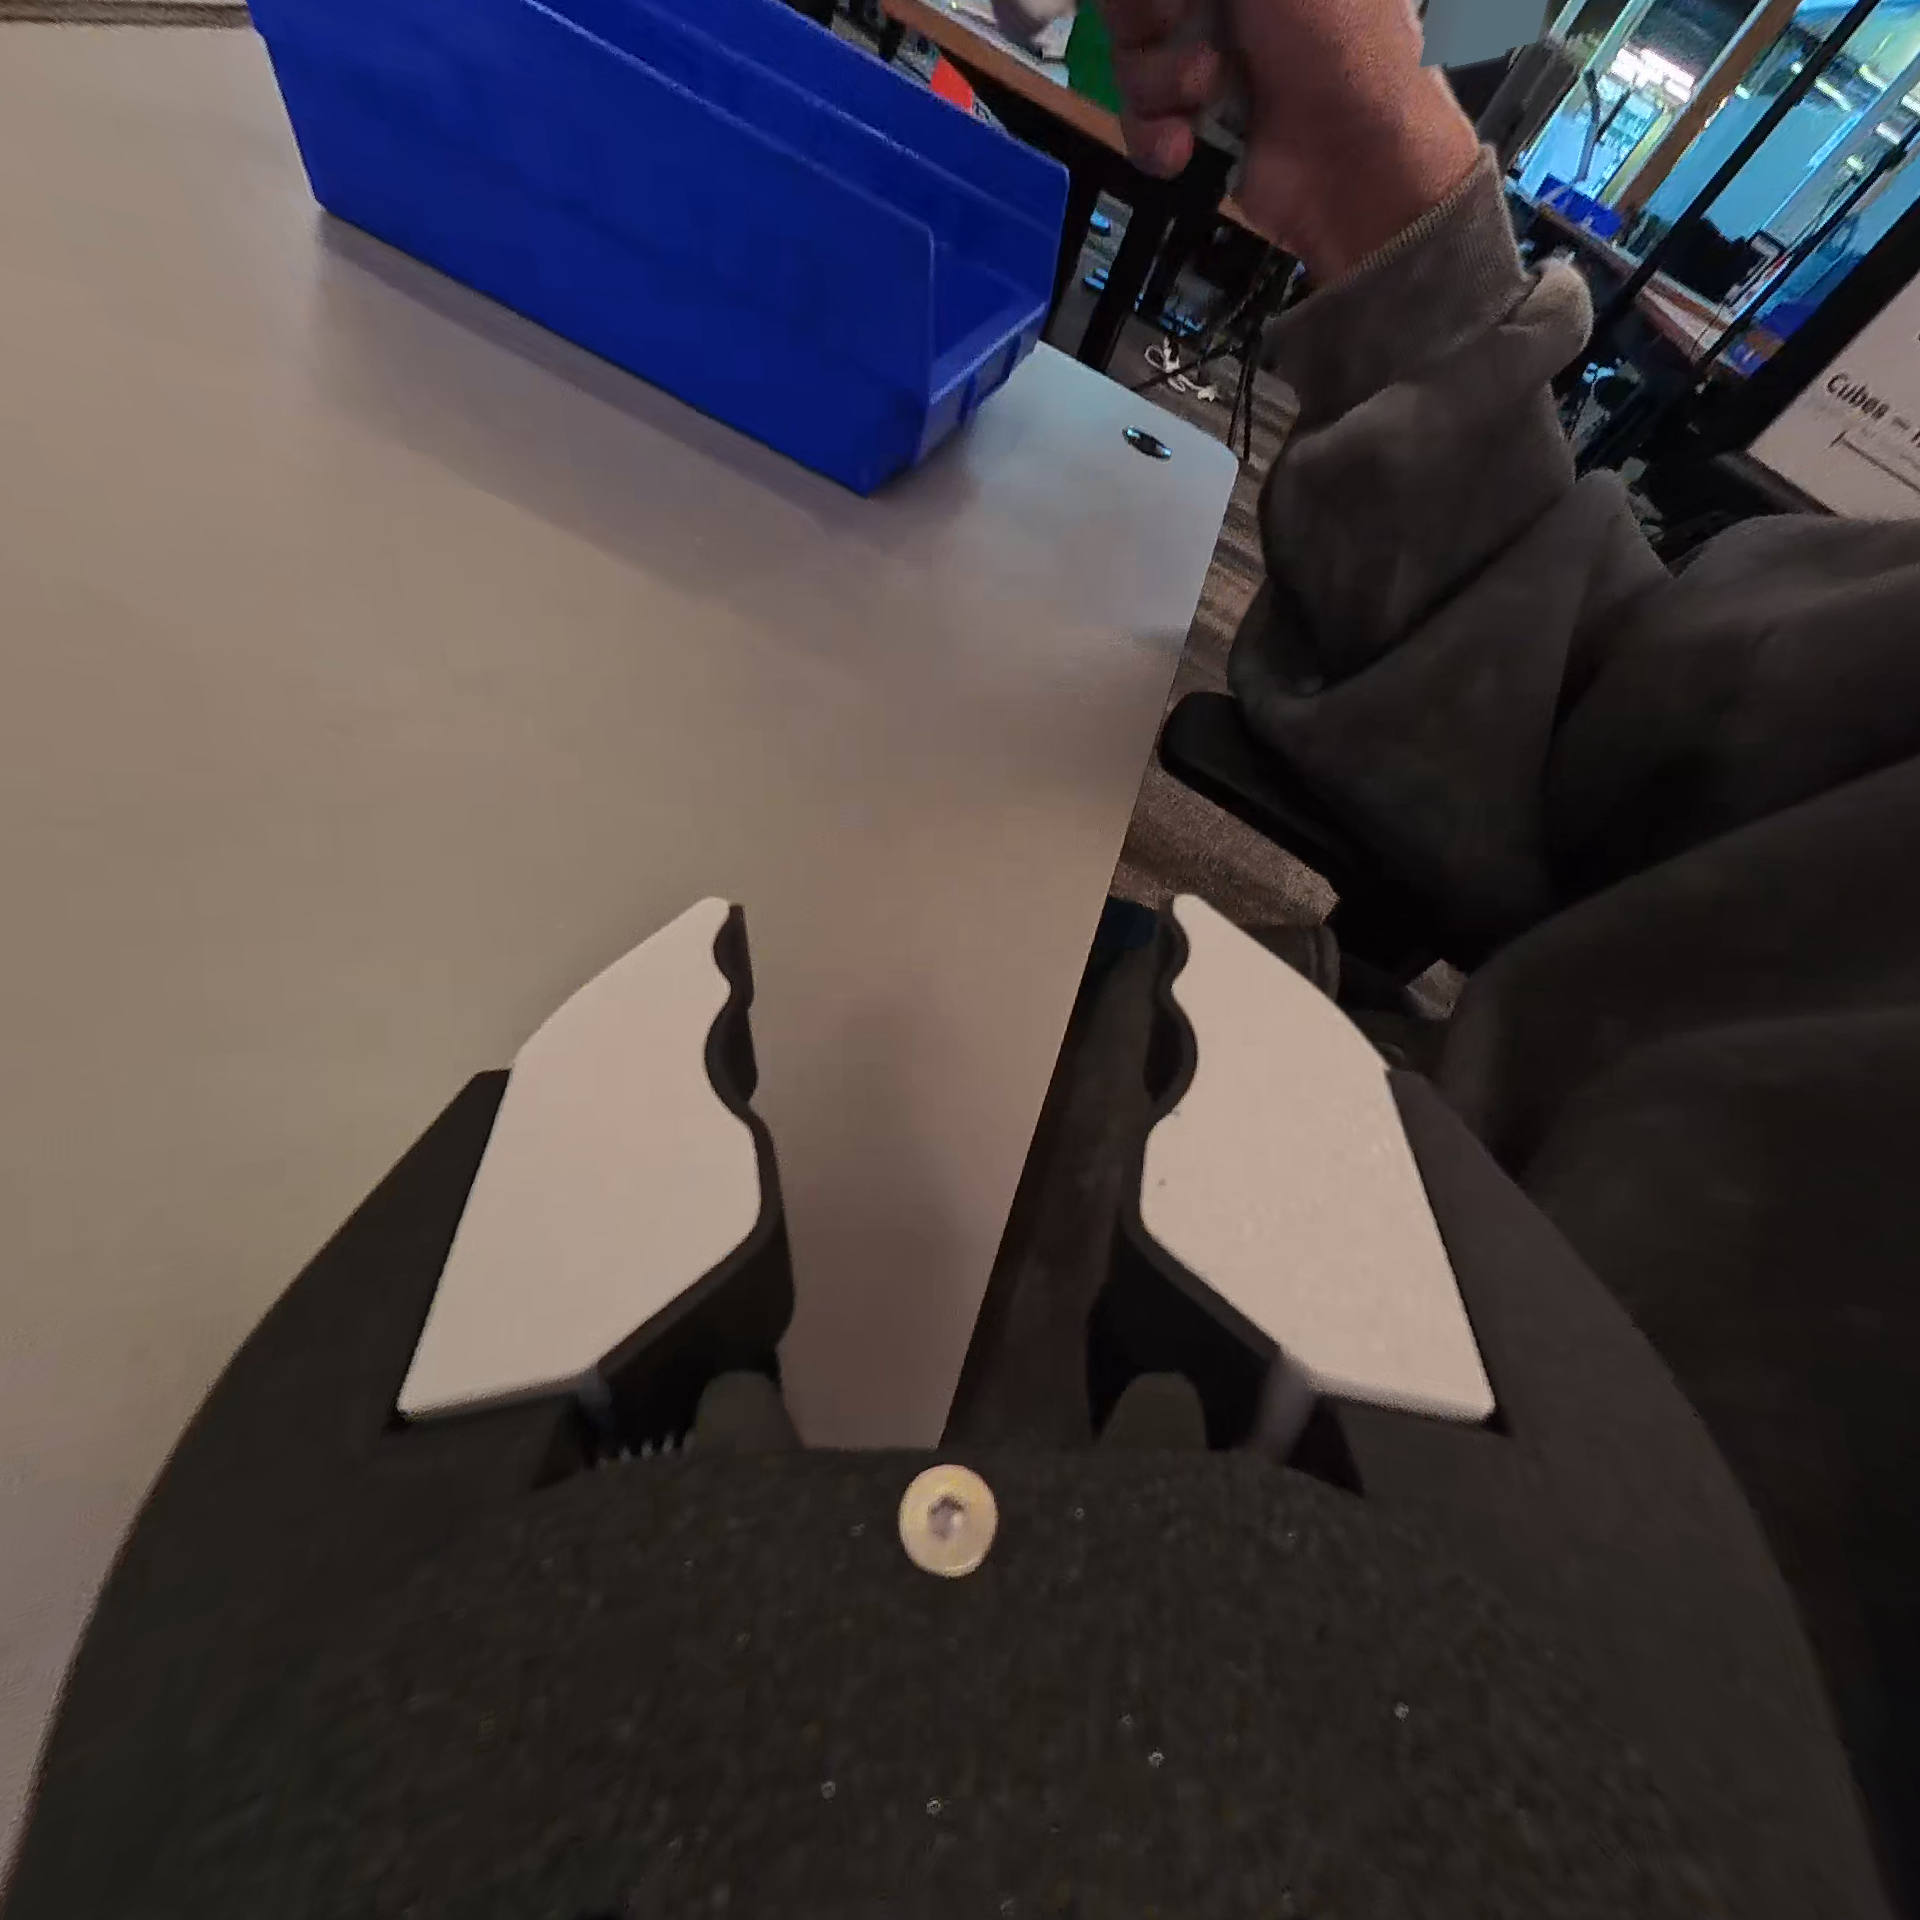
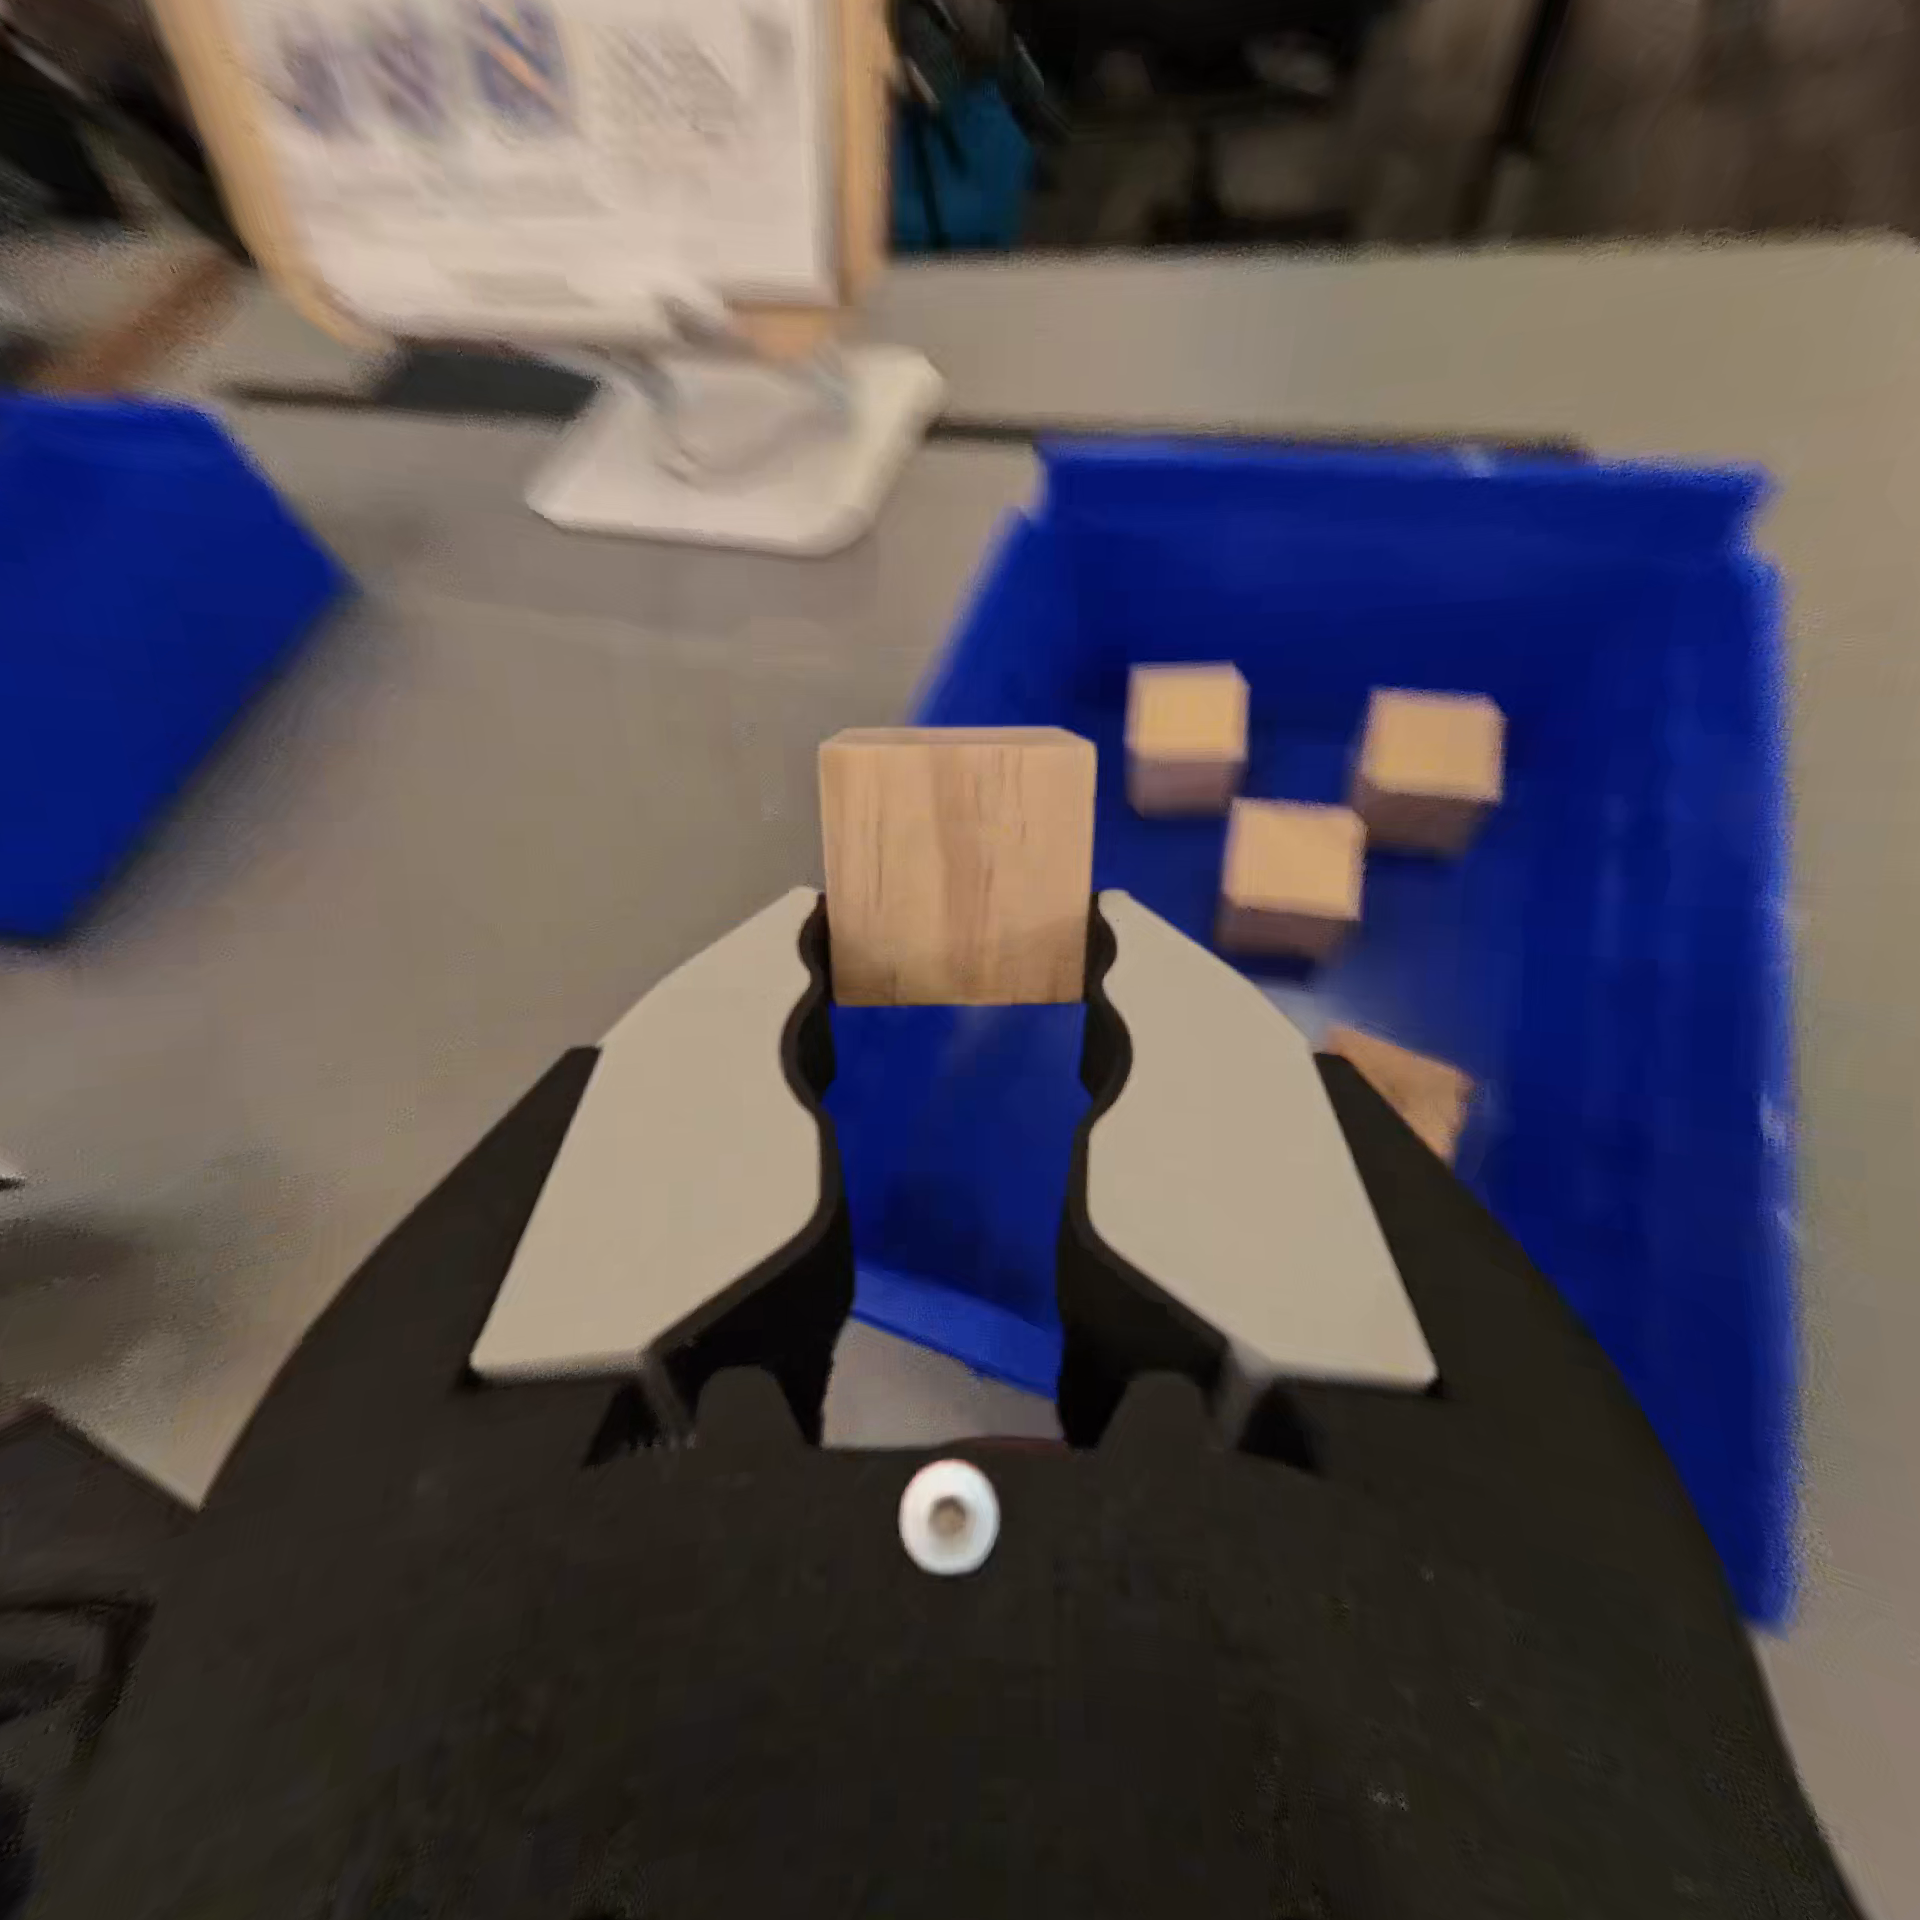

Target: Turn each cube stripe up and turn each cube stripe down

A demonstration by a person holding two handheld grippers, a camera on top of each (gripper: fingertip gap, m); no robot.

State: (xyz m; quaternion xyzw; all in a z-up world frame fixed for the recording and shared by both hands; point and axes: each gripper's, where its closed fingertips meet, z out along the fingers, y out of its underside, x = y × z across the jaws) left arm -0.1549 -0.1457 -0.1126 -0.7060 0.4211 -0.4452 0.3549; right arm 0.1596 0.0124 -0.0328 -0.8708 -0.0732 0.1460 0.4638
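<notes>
Above the gray counter [image 1: 416, 727], the left claw [image 1: 951, 925] is spread wide, empty. The right claw [image 2: 958, 914] pinches a cube [image 2: 956, 862], flat top up, no stripe showing. Right: bin [image 2: 1621, 1143] holding four cubes [image 2: 1291, 878].

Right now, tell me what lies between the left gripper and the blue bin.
Only bare grey table lies between the left gripper and the blue bin, per the left wrist view.
</notes>
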